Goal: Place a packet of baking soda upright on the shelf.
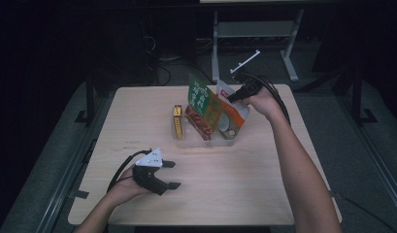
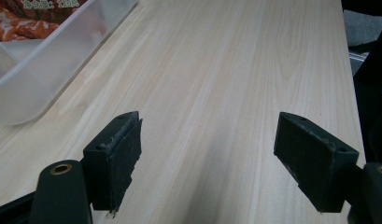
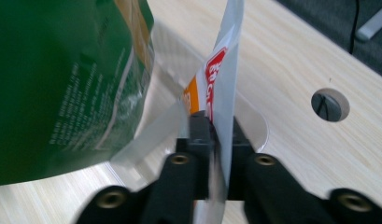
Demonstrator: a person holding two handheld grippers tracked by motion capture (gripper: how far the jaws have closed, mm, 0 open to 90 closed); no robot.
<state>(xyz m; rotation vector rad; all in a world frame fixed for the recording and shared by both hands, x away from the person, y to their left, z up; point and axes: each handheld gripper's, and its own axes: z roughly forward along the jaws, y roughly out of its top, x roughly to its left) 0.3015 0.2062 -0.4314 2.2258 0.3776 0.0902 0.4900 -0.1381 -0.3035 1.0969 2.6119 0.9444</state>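
A clear plastic bin (image 1: 206,143) stands at the middle of the wooden table (image 1: 235,184) with snack packets upright in it. My right gripper (image 1: 233,97) reaches over the bin's far right corner and is shut on the top edge of a white and orange packet (image 1: 232,114). In the right gripper view the jaws (image 3: 221,135) pinch that thin packet edge (image 3: 226,60), with a green packet (image 3: 62,84) close on the left. The green packet (image 1: 200,97) leans beside it in the bin. My left gripper (image 1: 173,174) rests low over the near left of the table, open and holding nothing (image 2: 207,154).
A yellow box (image 1: 177,121) and a red-brown packet (image 1: 198,124) also stand in the bin. The bin's corner (image 2: 48,60) lies ahead and left of my left jaws. A round cable hole (image 3: 329,105) sits in the tabletop beyond the bin. A metal stand (image 1: 254,34) is behind the table.
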